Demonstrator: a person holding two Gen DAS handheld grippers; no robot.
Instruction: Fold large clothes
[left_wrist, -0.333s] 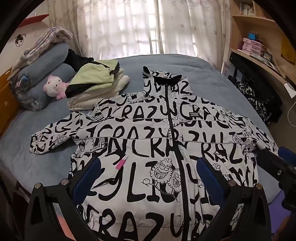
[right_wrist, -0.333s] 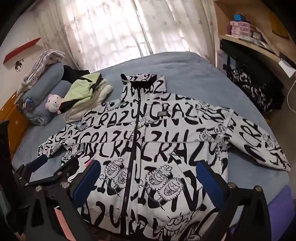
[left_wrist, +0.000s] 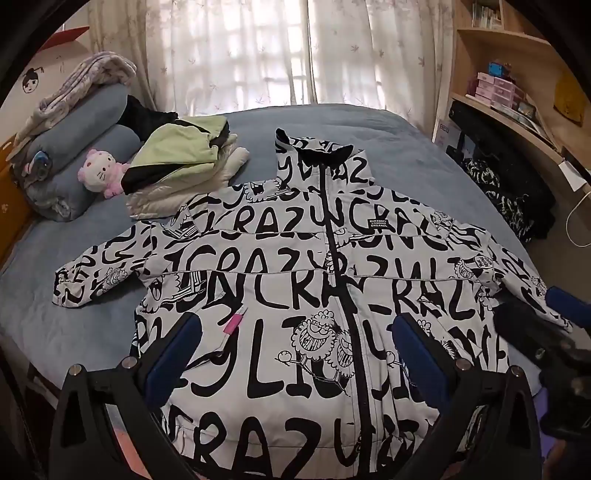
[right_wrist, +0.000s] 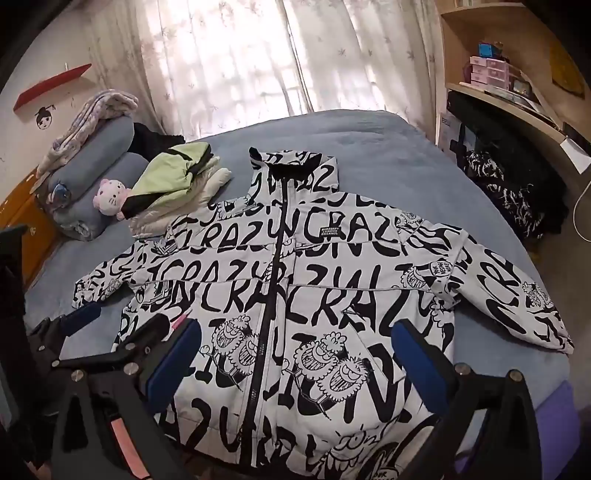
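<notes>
- A black-and-white lettered jacket (left_wrist: 295, 280) lies flat, zipped, front up, across the middle of the bed (left_wrist: 406, 147), sleeves spread toward both side edges.
- The left gripper (left_wrist: 295, 354) hangs above the jacket's lower front, jaws wide, holding nothing.
- The right gripper (right_wrist: 295, 358) does likewise, wide and empty.
- Folded clothes (left_wrist: 181, 173) sit near the bed's far left corner.
</notes>
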